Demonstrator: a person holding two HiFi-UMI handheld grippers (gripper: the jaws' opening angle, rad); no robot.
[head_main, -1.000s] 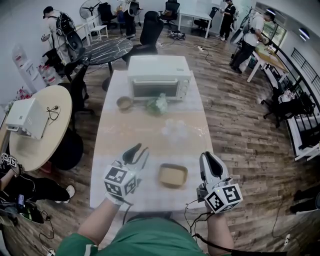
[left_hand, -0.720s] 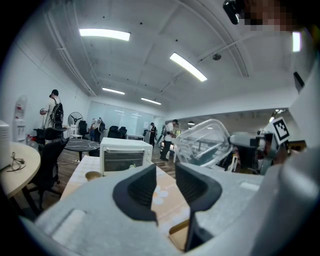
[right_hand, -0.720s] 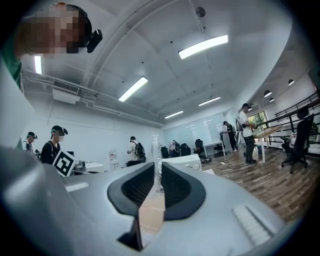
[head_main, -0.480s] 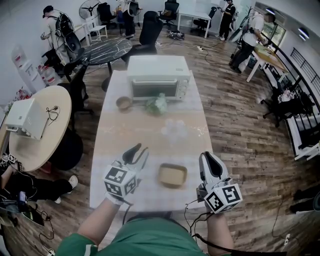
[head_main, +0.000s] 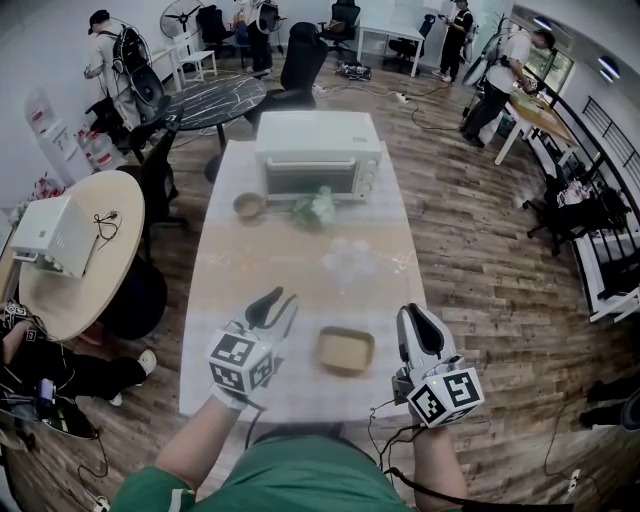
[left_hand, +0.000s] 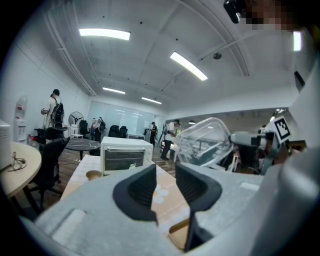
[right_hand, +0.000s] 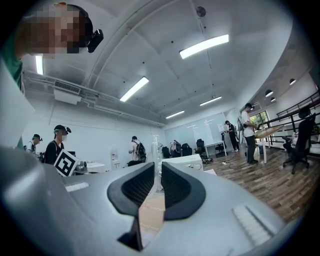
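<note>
My left gripper (head_main: 272, 298) hovers over the near left part of the long light table (head_main: 235, 270), its jaws almost together and holding nothing. My right gripper (head_main: 413, 315) hangs at the near right edge, likewise closed to a thin slit and empty. Between the two lies a shallow brown square tray (head_main: 346, 351). Farther up the table stands a clear plastic container (head_main: 350, 262), then a green leafy vegetable (head_main: 314, 209), a small brown bowl (head_main: 248, 206) and a white toaster oven (head_main: 318, 150). In the left gripper view the left gripper (left_hand: 164, 175) points towards the oven (left_hand: 125, 154).
To the left stands a round wooden table (head_main: 85, 280) with a white device (head_main: 55, 235) on it. A black round table (head_main: 215, 98) and office chairs (head_main: 300, 60) are behind the oven. Several people stand at the room's far side and right. The floor is wood planks.
</note>
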